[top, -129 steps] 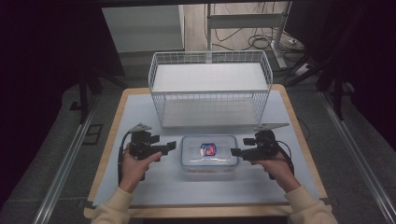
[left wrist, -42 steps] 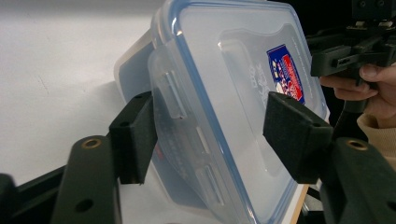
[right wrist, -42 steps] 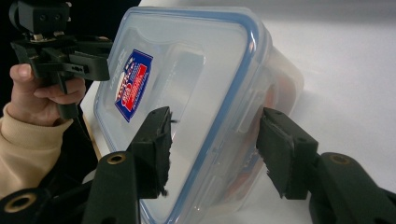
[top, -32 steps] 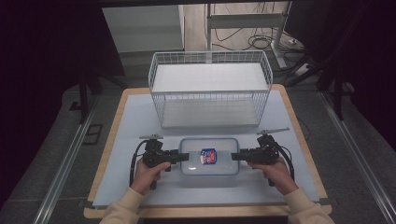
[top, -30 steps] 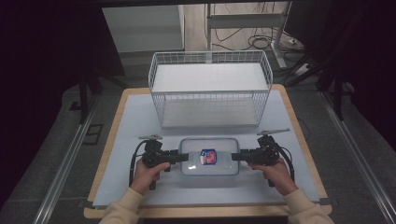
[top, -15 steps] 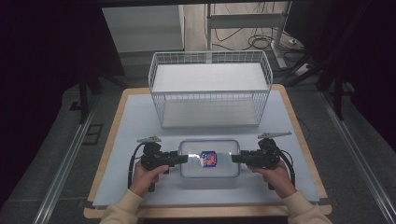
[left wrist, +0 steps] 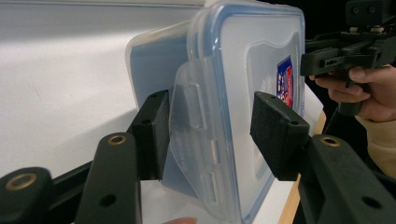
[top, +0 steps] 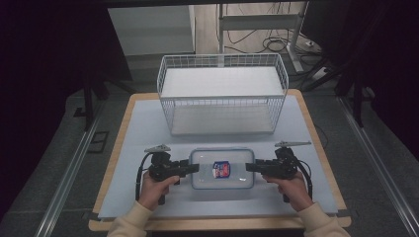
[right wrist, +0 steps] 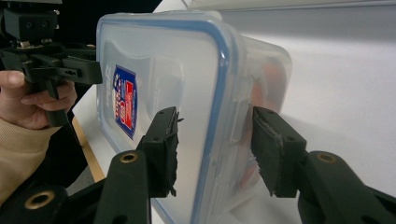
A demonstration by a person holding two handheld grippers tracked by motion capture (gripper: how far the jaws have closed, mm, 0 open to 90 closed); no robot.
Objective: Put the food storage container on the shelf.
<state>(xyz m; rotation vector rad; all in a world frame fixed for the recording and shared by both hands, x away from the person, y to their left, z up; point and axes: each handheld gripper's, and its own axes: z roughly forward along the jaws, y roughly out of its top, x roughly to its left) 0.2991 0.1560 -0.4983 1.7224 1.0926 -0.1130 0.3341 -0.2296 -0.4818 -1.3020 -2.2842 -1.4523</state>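
Since the earliest high view, both hands have slid in from beside the clear lidded food container [top: 222, 169] to its two short ends, and the left jaws have just been closing, with the left end flap between them. Nearest the person, the left gripper [top: 193, 168] sits at the container's left end; in the left gripper view one pad lies against the clear locking flap [left wrist: 189, 135] while the other pad [left wrist: 275, 133] stands a little off the lid, so the hold looks one-sided, narrow but not plainly clamped. The right gripper [top: 250, 167] straddles the blue-gasketed rim [right wrist: 219, 116] at the right end, half spread, both pads apparently clear of the plastic. The container rests flat on the pale table mat [top: 148, 133], between the grippers, sticker up. Risks, as I judge them: a squeeze on the flap alone may pop the latch instead of gripping the box; uneven pull could twist the container or let the slick plastic slip; a lift with the right side loose would tip it. Farther off, the white wire basket [top: 222, 94] stands open, its near rim a likely snag point.
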